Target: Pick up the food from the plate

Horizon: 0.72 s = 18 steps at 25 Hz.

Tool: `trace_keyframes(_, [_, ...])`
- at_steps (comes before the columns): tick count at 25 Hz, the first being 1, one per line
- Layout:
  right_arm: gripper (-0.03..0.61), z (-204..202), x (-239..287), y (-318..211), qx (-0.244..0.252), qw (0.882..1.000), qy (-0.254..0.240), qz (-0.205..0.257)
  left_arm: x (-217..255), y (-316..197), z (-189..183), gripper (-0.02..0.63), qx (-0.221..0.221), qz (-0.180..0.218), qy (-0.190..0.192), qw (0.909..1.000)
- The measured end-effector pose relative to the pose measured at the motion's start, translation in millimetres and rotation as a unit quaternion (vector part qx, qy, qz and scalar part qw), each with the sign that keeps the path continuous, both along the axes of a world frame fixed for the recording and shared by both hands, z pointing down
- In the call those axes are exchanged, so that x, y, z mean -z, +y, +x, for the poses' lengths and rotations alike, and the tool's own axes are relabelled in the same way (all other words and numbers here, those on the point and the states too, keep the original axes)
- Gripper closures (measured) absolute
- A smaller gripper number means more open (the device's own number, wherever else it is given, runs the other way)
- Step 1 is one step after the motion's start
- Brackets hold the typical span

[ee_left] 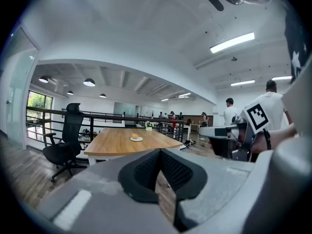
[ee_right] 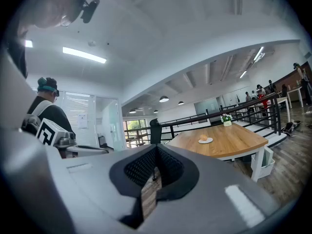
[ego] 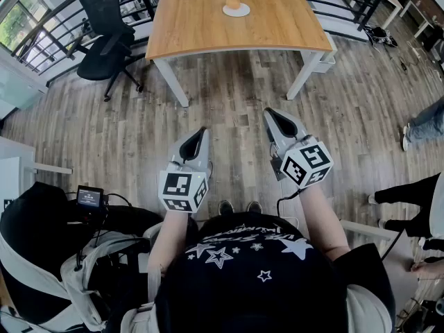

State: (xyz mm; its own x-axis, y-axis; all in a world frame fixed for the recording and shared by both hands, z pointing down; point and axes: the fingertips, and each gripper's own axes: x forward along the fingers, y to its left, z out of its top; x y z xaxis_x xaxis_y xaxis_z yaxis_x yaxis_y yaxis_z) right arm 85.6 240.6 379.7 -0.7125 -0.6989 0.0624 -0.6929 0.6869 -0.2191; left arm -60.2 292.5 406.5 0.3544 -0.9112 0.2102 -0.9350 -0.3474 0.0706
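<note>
A grey-brown plank floor (ego: 229, 137) is stretching across an open office. A long wooden table (ego: 201, 30) on white legs is standing on it, well ahead of the person. A black railing (ego: 48, 30) is running along the floor's far left side, and a black office chair (ego: 104, 33) is sitting just beside the table's left edge. Strip lights (ee_left: 233, 42) are glowing on the white ceiling in the left gripper view.

The person is holding both grippers out side by side over bare floor, well short of the table. The left gripper (ego: 202, 132) is pointing toward the table with its jaws meeting at the tips and nothing between them. The right gripper (ego: 270, 114) is also pointing that way, its jaws fully together and empty.

A small white plate (ego: 236, 10) is resting around the middle of the visible tabletop. The food (ego: 233, 3), a round orange-tan piece, is sitting on the plate, well apart from both grippers. A little flower pot (ee_right: 226, 120) is standing at the table's far end in the right gripper view.

The top of the head view is cutting off the table's far end. The food is showing too small to tell what kind it is. Bystanders at the right are being cropped to legs (ego: 420, 127) and shoes. The person's own dark shirt (ego: 250, 276) is covering the floor at the bottom of that view. In both gripper views the grey gripper body is blocking the lower half of the scene.
</note>
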Motion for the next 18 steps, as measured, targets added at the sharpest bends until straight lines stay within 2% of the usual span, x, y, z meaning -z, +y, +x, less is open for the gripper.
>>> trace_keyframes(14, [0.578, 4, 2, 17, -0.026, 0.999, 0.017, -0.005, -2, 8, -4, 0.612, -0.014, -0.019, 0.024, 0.9994])
trace_keyframes(18, [0.578, -3, -9, 21, -0.015, 0.999, 0.035, 0.001, -15, 10, -4, 0.612, -0.024, -0.024, 0.030, 0.9990])
